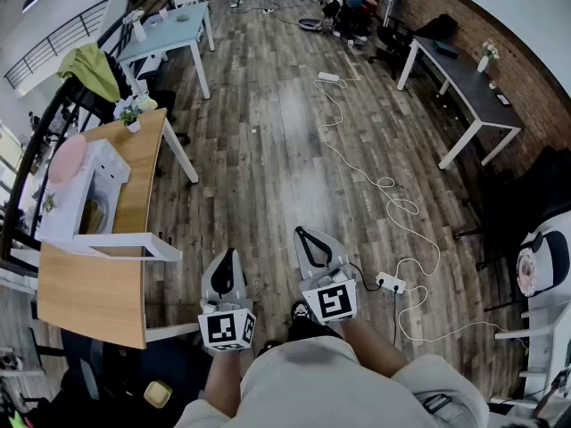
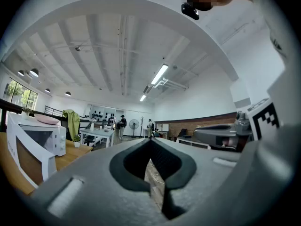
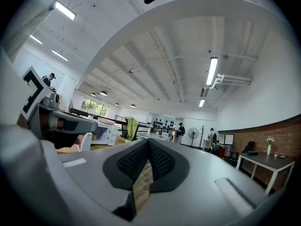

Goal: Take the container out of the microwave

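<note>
- Head view: my left gripper (image 1: 229,255) and right gripper (image 1: 304,236), both closed and empty, well apart from the microwave (image 1: 61,214).
- Best approach: turn left, open before reaching in.

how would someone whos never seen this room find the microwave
Find the curved wooden desk at the left of the head view. The microwave is the white box on it, door swung open, with a pink round thing on top.
</note>
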### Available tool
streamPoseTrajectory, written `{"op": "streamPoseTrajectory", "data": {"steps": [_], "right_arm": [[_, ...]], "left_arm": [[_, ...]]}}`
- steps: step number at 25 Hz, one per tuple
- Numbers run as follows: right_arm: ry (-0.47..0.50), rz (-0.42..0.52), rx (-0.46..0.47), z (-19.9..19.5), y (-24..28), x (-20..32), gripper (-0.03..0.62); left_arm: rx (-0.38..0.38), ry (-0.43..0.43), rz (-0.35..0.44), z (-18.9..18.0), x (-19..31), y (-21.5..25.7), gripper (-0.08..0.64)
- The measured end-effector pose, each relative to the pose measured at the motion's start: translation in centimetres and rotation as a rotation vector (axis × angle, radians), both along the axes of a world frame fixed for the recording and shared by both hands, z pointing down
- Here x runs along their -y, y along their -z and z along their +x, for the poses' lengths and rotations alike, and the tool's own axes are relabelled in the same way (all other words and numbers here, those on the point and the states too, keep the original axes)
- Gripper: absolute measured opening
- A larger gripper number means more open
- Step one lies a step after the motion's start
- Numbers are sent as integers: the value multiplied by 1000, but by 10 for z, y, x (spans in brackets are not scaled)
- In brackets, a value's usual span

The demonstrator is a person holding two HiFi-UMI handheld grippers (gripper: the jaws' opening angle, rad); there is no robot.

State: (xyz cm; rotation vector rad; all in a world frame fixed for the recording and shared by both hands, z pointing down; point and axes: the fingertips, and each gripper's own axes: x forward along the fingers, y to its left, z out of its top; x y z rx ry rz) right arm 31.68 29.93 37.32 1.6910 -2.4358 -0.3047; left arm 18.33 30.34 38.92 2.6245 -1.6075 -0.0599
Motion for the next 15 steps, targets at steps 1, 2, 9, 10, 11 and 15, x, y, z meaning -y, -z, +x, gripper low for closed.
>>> {"op": "streamPoseTrajectory", "data": {"steps": [1,2,9,10,11,15], "right_arm": [[1,3,1,2,1,3,11],[2,7,1,4,1,7,11],[38,50,44,15,9,29,11],[49,53,51,16,9,32,11],[53,50,47,18,9,35,11],[52,41,25,32,5,52,17]], "left_arm": [[-1,-1,4,2,3,0,3],[-2,-1,7,5,6,0,3],[0,10,5,18,31,-2,3],[1,9,4,22,34,-2,3],[2,8,5,26,38,-1,3],[11,3,8,44,53,-1,3]]}}
